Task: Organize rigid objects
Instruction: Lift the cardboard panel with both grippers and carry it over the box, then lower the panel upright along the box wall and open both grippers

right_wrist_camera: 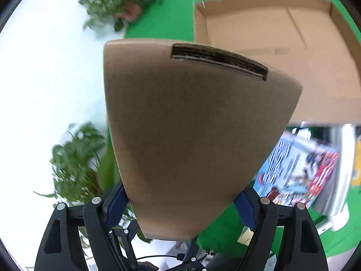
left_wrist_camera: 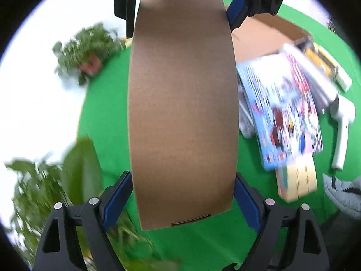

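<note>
I hold a flat cardboard box (left_wrist_camera: 182, 113) lengthwise in the air, my left hand-held gripper (left_wrist_camera: 183, 197) clamped on its near end and my right hand-held gripper (right_wrist_camera: 180, 205) on the other. Uneven lifting could twist it loose onto the game boxes (left_wrist_camera: 282, 110) lying at right on the green surface (left_wrist_camera: 108, 113).

Bright, even light; motion blur smears the surroundings, fisheye bending edges, white areas overexposed.

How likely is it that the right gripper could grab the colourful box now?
Probably not: the right gripper is clamped on the brown cardboard panel, which fills its jaws and partly hides the colourful box.
</note>
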Action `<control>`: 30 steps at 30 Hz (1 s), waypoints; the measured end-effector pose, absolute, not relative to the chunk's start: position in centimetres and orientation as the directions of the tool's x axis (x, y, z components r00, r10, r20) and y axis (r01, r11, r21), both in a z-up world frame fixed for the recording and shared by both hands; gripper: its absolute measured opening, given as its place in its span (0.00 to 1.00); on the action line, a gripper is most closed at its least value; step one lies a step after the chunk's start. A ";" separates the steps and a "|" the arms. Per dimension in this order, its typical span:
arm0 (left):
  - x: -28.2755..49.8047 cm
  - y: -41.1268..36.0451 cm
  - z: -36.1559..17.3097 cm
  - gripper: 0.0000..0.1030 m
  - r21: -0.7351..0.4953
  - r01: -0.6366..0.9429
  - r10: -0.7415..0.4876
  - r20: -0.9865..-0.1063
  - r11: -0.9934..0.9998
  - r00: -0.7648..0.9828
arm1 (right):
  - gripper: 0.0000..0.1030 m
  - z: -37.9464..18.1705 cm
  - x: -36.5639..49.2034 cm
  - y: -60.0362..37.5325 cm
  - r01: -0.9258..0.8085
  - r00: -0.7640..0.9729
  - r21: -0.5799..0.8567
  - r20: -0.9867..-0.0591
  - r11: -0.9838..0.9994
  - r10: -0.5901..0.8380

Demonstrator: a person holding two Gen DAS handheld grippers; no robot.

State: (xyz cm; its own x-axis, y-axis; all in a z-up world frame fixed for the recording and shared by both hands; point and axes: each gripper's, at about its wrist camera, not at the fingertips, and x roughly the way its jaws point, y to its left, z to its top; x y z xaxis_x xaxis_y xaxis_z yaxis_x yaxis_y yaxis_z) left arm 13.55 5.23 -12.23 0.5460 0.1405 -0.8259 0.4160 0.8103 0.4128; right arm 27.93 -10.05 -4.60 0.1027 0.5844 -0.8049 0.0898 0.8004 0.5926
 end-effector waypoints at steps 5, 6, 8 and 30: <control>17.8 3.7 -9.8 0.84 0.408 0.412 0.099 -0.798 0.815 0.595 | 0.78 0.6 30.9 -13.1 0.060 0.216 0.572 -0.807 0.818 0.549; 18.5 3.4 -9.4 0.84 0.401 0.410 0.091 -0.796 0.819 0.598 | 0.78 1.5 31.7 -13.8 0.056 0.234 0.564 -0.810 0.824 0.538; 20.3 2.4 -8.4 0.84 0.375 0.402 0.074 -0.802 0.836 0.593 | 0.78 2.6 33.7 -14.2 0.050 0.250 0.549 -0.816 0.834 0.522; 37.6 -0.5 -18.5 0.84 0.025 0.209 -0.020 -0.977 0.978 0.212 | 0.78 -12.9 55.4 -15.6 -0.037 -0.163 0.393 -0.909 0.919 0.383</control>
State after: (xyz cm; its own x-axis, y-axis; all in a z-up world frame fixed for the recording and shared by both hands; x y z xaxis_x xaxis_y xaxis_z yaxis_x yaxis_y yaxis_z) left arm 37.65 -0.51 -18.45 0.2117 -0.0198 -0.9771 0.2090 0.9776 0.0254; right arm 55.38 -15.62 -12.85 -0.1631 0.3828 -0.9093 -0.0365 0.9187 0.3933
